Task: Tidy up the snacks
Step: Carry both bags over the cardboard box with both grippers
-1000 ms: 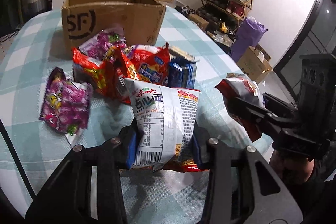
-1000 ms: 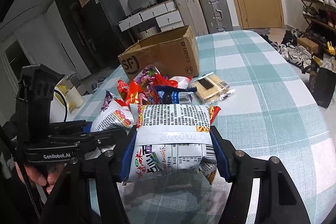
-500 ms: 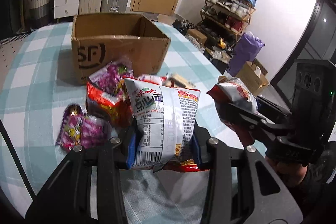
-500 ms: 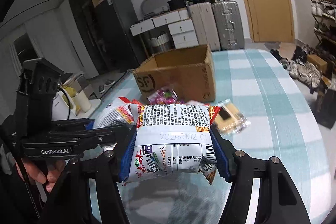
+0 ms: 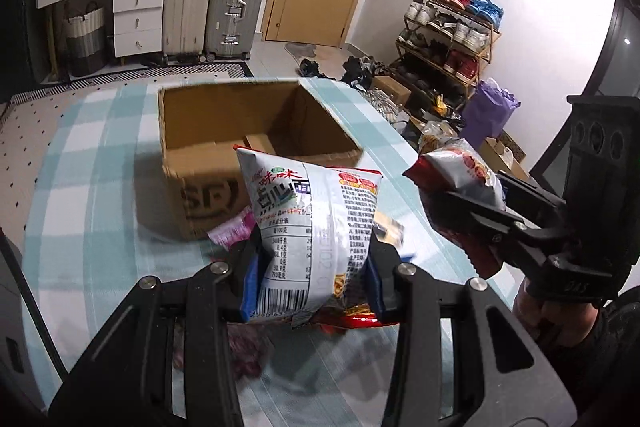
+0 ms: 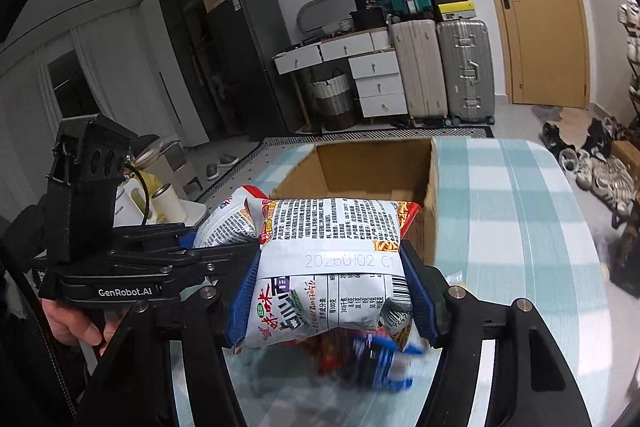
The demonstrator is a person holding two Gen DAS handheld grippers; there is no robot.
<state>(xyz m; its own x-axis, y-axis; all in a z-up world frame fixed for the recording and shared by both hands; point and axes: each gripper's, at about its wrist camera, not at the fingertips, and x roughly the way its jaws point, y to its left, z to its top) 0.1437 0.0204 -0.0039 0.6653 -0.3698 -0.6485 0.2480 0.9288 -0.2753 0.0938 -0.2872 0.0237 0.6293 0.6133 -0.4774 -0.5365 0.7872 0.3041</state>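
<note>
open cardboard box [image 5: 208,183] on the checked table [image 5: 80,227], nothing visible inside, my left gripper [image 5: 312,279] clamping one noodle packet [image 5: 316,227], my right gripper [image 6: 328,299] another packet [image 6: 332,267], both lifted nearer the box than a second ago

place: home | cues: suitcases [image 5: 218,7], shoe rack [image 5: 448,39], drawers [image 6: 376,83], checked tablecloth [image 5: 80,163]

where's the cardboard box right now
The cardboard box stands open on the checked tablecloth, straight ahead of both grippers in both wrist views, just beyond the two held snack packets, with the suitcases behind it.
</note>
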